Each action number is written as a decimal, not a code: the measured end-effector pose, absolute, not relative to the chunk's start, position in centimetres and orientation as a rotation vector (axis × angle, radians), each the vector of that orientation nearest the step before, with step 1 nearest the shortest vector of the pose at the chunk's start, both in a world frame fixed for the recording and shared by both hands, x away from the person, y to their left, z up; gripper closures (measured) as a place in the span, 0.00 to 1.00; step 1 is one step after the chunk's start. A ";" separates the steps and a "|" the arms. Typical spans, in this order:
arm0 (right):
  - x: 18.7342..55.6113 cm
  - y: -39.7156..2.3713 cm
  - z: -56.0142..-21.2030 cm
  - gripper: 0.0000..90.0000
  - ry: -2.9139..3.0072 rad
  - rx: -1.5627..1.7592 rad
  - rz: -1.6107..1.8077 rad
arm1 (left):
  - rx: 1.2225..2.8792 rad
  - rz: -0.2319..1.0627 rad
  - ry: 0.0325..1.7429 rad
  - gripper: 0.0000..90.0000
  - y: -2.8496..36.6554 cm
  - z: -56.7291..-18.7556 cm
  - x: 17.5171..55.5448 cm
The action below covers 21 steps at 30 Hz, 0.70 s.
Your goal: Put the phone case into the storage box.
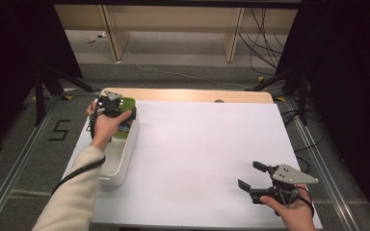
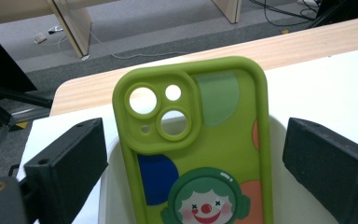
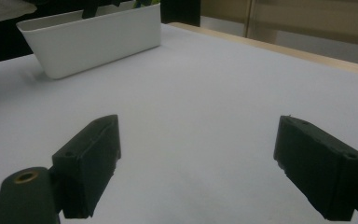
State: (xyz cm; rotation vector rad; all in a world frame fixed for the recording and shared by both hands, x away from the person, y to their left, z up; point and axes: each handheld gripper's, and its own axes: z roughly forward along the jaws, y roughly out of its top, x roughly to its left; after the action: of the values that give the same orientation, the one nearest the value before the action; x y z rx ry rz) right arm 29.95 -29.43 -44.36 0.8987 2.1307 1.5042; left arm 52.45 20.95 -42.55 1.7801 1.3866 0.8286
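The left gripper (image 1: 110, 107) hangs over the far end of the white bin (image 1: 125, 159), at about ten o'clock on the table (image 1: 197, 154). In the left gripper view its jaws stand wide apart, and the green phone case (image 2: 200, 149) rises between them with a clear gap on each side; neither pad touches it, so the case is released. The case stands nearly upright inside the bin, camera cut-outs at twelve o'clock and a clown face at six o'clock, leaning against the bin's far wall.

The right gripper (image 1: 254, 177) rests at about five o'clock on the table, well apart from the bin, pointing toward ten o'clock. Its jaws are spread wide with nothing between them; the right gripper view shows bare white tabletop in the gap and the bin at eleven o'clock.
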 end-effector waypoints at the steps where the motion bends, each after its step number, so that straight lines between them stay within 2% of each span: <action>1: 29.9 -29.4 -44.4 0.18 2.131 0.899 1.503 | 1.778 0.829 1.384 0.03 20.9 -42.5 52.5; 8: 29.9 -29.4 -44.3 0.18 2.129 0.899 1.503 | 1.764 0.828 1.371 0.00 20.7 -42.0 52.5; 21: 29.9 -29.4 -44.3 0.18 2.127 0.898 1.501 | 1.736 0.844 1.358 0.00 20.6 -40.4 52.1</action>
State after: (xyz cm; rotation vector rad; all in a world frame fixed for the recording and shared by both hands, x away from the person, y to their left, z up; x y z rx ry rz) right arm 29.89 -29.45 -44.29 0.8984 2.1267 1.5008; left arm 52.09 20.61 -40.36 1.7361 1.3579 0.8443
